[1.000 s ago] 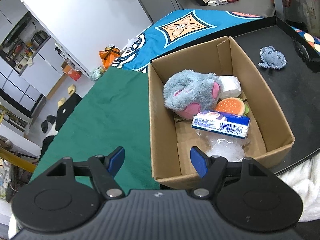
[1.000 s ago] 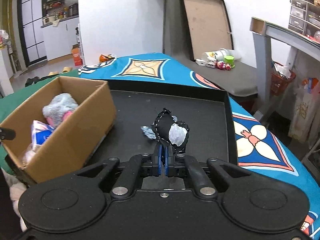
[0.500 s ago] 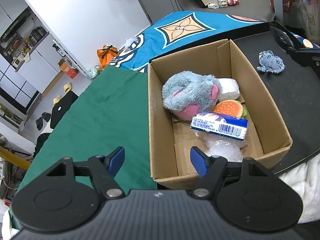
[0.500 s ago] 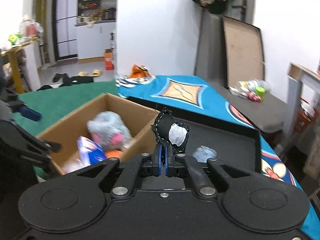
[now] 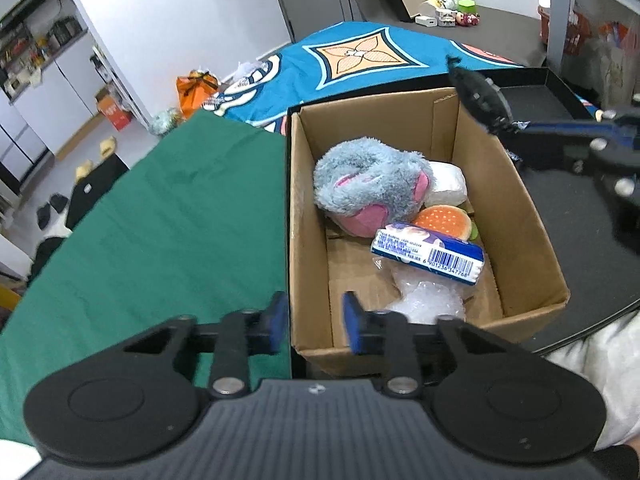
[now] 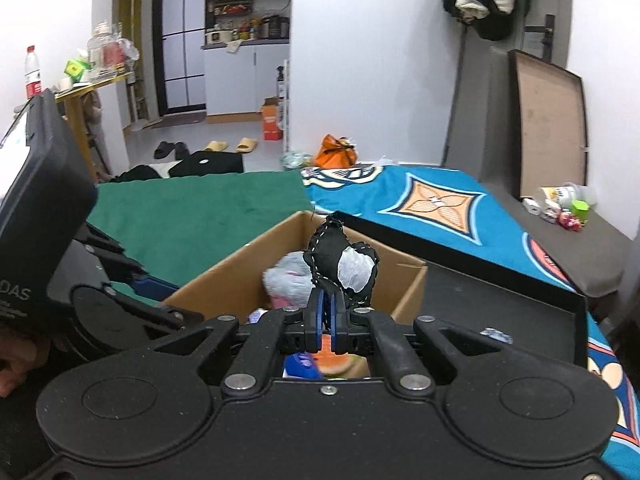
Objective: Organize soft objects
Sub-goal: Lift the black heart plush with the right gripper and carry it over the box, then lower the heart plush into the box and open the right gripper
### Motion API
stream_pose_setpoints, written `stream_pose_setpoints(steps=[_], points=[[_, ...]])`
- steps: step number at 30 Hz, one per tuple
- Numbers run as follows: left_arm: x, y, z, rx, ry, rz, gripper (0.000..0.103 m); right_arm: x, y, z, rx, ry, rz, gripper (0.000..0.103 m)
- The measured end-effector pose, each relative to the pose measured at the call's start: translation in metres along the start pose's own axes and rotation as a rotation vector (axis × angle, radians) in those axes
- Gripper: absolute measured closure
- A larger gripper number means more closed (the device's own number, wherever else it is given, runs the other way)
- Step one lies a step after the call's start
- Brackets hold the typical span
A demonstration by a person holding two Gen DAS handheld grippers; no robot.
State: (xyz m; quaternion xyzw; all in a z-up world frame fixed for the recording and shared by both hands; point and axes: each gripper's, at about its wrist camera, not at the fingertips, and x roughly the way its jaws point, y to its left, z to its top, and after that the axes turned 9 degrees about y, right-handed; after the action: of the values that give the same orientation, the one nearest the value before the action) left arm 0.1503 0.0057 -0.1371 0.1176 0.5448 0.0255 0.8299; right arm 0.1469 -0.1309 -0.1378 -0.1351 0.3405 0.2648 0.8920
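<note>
The right gripper (image 6: 325,322), jaws pinching a small black-and-white stitched soft toy (image 6: 340,266) above the open brown cardboard box (image 5: 520,208) at frame centre, is risking a miss if it releases early, while the left gripper (image 5: 314,326) is closing astride the box's near-left wall, possibly tugging it.

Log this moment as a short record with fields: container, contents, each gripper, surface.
container: open brown cardboard box
contents: grey and pink plush toy, white soft packet, orange burger-shaped toy, blue and white barcoded pack, clear plastic wrap
left gripper: jaws closing astride the box's near left wall
right gripper: shut on a small black and white stitched fabric toy, held above the box
surface: green cloth left of box, black tray right
</note>
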Motion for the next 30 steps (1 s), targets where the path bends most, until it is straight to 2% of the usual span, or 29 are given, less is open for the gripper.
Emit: stream_pose_setpoints(steps=[11,13,16,18,22,26,30], points=[[-0.001,0.014,-0.004,-0.047,-0.02,-0.082,0.089,0.011,0.024,0.01,-0.058,0.025,0.084,0.099],[0.0,0.015,-0.004,-0.05,-0.021,-0.102,0.09,0.016,0.028,0.01,-0.069,0.046,0.115,0.094],[0.001,0.018,-0.005,-0.06,-0.018,-0.116,0.09,0.018,0.03,0.008,-0.071,0.066,0.103,0.089],[0.001,0.018,-0.005,-0.06,-0.017,-0.118,0.09,0.017,0.026,0.005,-0.05,0.074,0.095,0.076],[0.001,0.016,-0.004,-0.055,-0.013,-0.108,0.09,0.013,0.018,-0.002,-0.036,0.09,0.068,0.072],[0.002,0.016,-0.002,-0.054,0.003,-0.106,0.089,0.006,0.013,-0.008,-0.045,0.09,0.028,0.06],[0.001,0.012,-0.002,-0.038,-0.004,-0.064,0.086,0.004,0.005,-0.013,-0.041,0.097,-0.002,0.054]])
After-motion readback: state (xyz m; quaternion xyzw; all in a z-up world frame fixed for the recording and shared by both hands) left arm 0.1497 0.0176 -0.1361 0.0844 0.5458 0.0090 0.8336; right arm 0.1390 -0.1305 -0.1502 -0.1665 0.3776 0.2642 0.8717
